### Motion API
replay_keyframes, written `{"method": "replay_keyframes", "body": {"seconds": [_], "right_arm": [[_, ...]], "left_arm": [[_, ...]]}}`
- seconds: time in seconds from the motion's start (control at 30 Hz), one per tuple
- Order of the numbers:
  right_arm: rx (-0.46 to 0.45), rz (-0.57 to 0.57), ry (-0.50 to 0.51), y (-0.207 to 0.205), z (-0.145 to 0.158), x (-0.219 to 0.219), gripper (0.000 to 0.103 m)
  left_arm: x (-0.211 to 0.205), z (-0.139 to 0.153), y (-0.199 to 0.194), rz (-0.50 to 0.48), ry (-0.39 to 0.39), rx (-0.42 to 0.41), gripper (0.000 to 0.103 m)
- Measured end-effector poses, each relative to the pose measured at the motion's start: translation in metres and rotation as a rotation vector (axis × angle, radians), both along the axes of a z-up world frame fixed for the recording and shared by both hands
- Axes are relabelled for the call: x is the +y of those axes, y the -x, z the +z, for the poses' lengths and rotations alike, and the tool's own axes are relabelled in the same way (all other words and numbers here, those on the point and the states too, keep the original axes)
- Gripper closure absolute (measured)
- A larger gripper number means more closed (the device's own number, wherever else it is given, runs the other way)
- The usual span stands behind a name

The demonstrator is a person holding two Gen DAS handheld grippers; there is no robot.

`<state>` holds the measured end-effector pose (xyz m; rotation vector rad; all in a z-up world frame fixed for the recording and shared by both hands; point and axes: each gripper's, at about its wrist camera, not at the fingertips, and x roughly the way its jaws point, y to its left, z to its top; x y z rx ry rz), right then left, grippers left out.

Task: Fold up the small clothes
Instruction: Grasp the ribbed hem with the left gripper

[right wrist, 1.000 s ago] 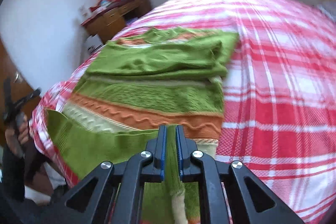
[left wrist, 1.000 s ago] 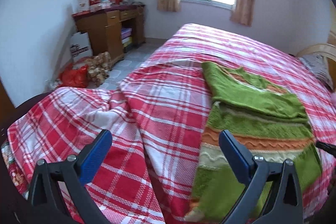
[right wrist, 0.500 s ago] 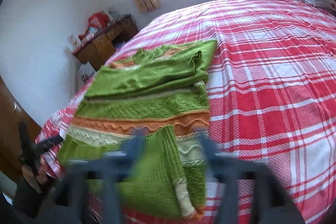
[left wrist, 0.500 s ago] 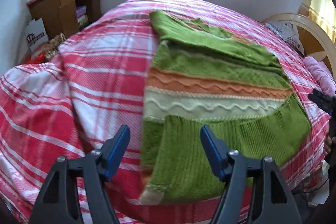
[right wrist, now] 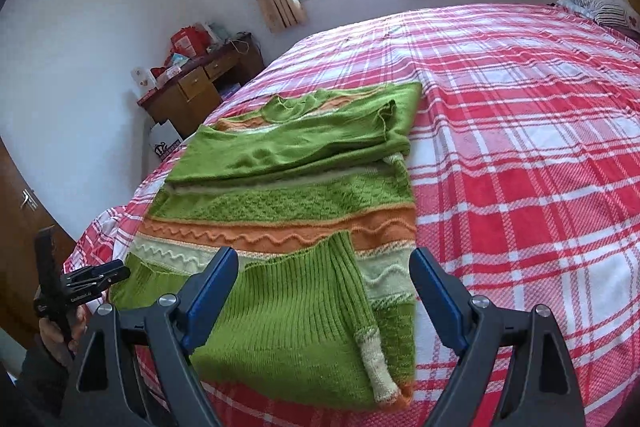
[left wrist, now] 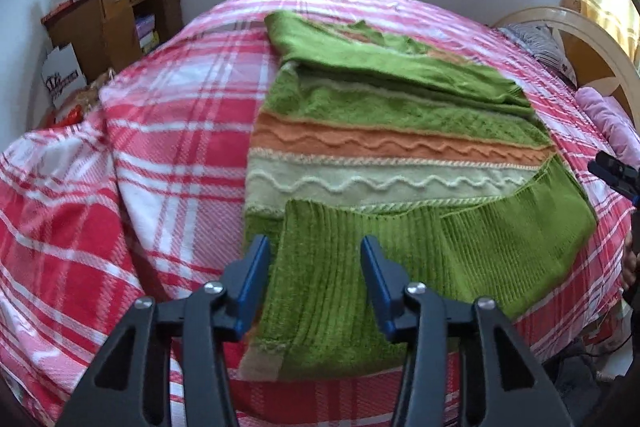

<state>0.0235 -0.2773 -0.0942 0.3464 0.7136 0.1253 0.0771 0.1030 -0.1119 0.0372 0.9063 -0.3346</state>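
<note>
A green knitted sweater (left wrist: 384, 131) with orange and cream wavy bands lies flat on the red plaid bed; it also shows in the right wrist view (right wrist: 288, 187). Its sleeves are folded in over the body, one across the chest and one across the hem. My left gripper (left wrist: 314, 267) is open and empty, just above the sweater's near hem corner. My right gripper (right wrist: 324, 283) is open and empty above the folded lower sleeve (right wrist: 320, 307). The left gripper's body shows at the left edge of the right wrist view (right wrist: 80, 287). The right gripper's tip shows at the right edge of the left wrist view (left wrist: 616, 175).
The red plaid bedspread (left wrist: 168, 115) covers the whole bed and bunches at the near left corner. A wooden desk (left wrist: 108, 19) with clutter stands by the far left wall. Pillows and a headboard (left wrist: 592, 43) are on the right.
My right gripper has opened, let go of the lower sleeve and drawn back and up. My left gripper has swung right from the bare bedspread to the sweater's hem and narrowed its opening.
</note>
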Motion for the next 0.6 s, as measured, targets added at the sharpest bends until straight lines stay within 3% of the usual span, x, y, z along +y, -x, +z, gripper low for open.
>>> {"method": "replay_keyframes", "body": {"seconds": [0.27,0.47,0.53,0.6], "right_arm": [[0.029,-0.007,-0.01,0.002,-0.01,0.003,0.015],[0.003,-0.022,-0.013,0.011,-0.005,0.004,0.015],[0.005,-0.024,-0.013,0.013,-0.005,0.004,0.015],[0.006,-0.026,-0.014,0.014,-0.005,0.004,0.015]], "left_arm": [[-0.008,-0.003,0.003,0.019,-0.056,0.01,0.054],[-0.013,-0.003,0.007,0.012,-0.052,0.024,0.071],[-0.014,-0.002,0.008,0.001,-0.038,0.031,0.085],[-0.014,-0.001,0.01,-0.015,-0.01,0.037,0.088]]}}
